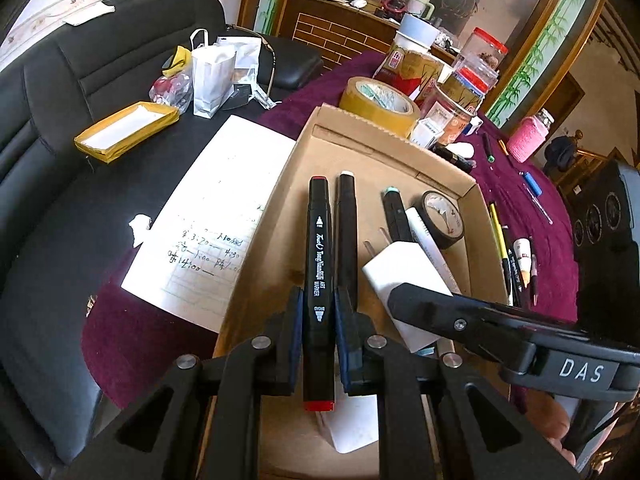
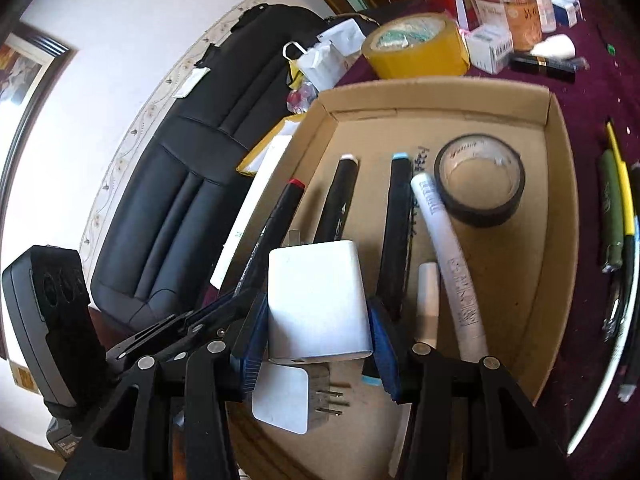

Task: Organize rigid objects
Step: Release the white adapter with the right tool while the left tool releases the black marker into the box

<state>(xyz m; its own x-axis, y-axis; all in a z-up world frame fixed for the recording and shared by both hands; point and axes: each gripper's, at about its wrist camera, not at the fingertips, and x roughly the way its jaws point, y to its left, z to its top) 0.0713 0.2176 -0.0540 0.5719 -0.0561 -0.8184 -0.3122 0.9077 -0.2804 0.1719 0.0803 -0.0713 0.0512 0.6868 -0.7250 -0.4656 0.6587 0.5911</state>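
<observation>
An open cardboard tray [image 1: 372, 156] lies on a purple cloth. My left gripper [image 1: 318, 300] is shut on a black art marker with red ends [image 1: 319, 240], held lengthwise above the tray's left part. My right gripper [image 2: 318, 316] is shut on a white charger block [image 2: 316, 280], just right of the marker and over the tray [image 2: 560, 220]. In the tray lie two black markers [image 2: 338, 200], a white pen [image 2: 452, 264], a black tape roll [image 2: 480, 180] and a second white plug [image 2: 284, 400] with its prongs showing. The left gripper's fingers [image 2: 228, 300] appear at the right wrist view's left.
Behind the tray stand a yellow tape roll [image 1: 380, 100], jars [image 1: 480, 52] and small boxes. Several pens and pencils [image 1: 520, 256] lie on the cloth to the tray's right. A written sheet [image 1: 212, 216] and a black sofa [image 1: 80, 80] with bags are to the left.
</observation>
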